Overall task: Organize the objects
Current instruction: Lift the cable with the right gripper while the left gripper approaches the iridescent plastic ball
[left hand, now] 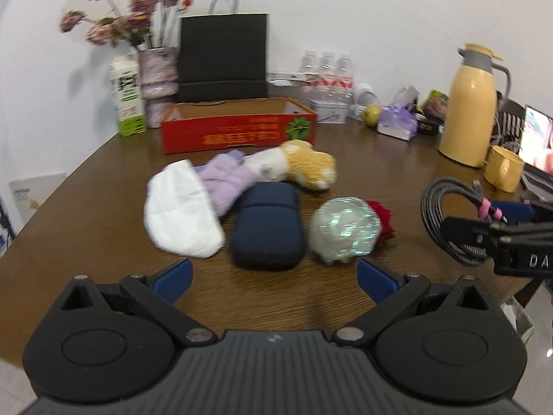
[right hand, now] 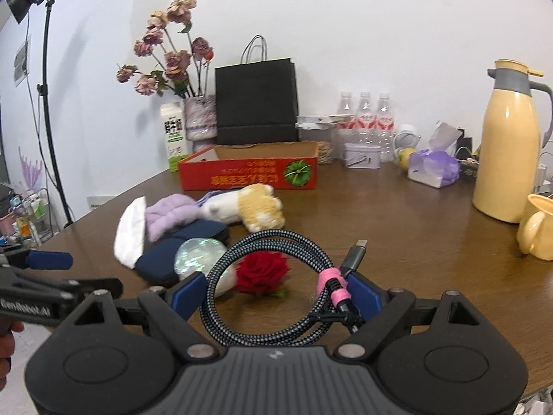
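Our right gripper holds a coiled braided cable, and the blue pads press on both sides of the coil. A pink strap ties the coil together, and the plug sticks up on the right. The cable is lifted above the brown table.

Our left gripper is spread wide with nothing in it. It hangs over the near edge of the table.

Just beyond the left gripper lies a dark blue pouch. To its left is a white folded cloth, touching a purple fluffy thing. A yellow and white plush toy lies farther back. Right of the pouch sits a shiny clear ball, and a red rose peeks out from behind it.

Farther off stands a red cardboard box with its top open. Behind it is a black paper bag. On the far right we see a yellow jug and a yellow mug.
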A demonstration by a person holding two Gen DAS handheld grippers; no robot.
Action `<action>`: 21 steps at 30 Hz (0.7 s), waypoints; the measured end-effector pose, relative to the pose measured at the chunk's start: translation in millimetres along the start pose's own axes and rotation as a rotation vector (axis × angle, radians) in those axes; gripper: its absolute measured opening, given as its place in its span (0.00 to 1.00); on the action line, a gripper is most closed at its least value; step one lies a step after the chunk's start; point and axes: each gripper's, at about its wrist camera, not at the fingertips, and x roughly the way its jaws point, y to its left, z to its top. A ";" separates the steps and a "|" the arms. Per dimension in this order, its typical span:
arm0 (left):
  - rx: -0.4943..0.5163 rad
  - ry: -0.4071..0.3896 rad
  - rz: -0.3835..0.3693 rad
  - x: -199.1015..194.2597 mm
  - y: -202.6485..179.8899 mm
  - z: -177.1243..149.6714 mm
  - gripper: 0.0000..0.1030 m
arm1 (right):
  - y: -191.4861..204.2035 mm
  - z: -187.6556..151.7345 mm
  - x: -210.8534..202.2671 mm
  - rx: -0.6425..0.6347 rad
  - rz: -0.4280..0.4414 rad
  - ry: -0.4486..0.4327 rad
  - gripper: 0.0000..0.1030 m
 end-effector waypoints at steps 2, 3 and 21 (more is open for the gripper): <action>0.016 0.004 -0.010 7.4 -7.5 0.9 1.00 | -7.3 2.2 0.5 -0.003 -0.013 -0.003 0.85; 0.023 0.005 -0.013 11.1 -11.1 1.5 1.00 | -11.4 3.8 1.8 -0.005 -0.017 -0.004 0.85; 0.030 -0.044 -0.023 50.8 -41.9 3.3 1.00 | -43.4 5.8 22.0 0.015 0.004 0.001 0.86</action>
